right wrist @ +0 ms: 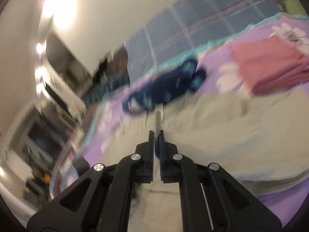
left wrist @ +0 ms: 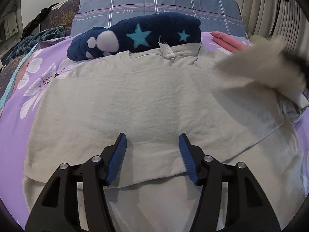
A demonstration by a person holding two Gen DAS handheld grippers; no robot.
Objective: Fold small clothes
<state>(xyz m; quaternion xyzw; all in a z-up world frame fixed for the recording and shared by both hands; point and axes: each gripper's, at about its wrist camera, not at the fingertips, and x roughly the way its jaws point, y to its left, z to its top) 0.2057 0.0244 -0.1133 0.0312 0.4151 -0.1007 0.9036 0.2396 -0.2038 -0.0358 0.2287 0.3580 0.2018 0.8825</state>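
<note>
A pale grey T-shirt (left wrist: 146, 100) lies spread on the purple flowered bedspread (left wrist: 38, 73), collar and white tag at the far side. My left gripper (left wrist: 152, 141) is open and empty, hovering low over the shirt's middle. At the right edge of the left wrist view a blurred fold of the shirt (left wrist: 260, 69) is lifted off the bed. In the blurred right wrist view my right gripper (right wrist: 156, 133) is shut on a thin edge of the grey shirt (right wrist: 212, 127), which stands up between the fingertips.
A folded navy fleece with stars and paw prints (left wrist: 135, 36) lies just behind the collar. A folded pink garment (left wrist: 229, 40) lies at the back right, also in the right wrist view (right wrist: 270, 67). A grey-blue checked pillow (left wrist: 164, 2) is behind. Dark clothes (left wrist: 29, 38) lie at the left.
</note>
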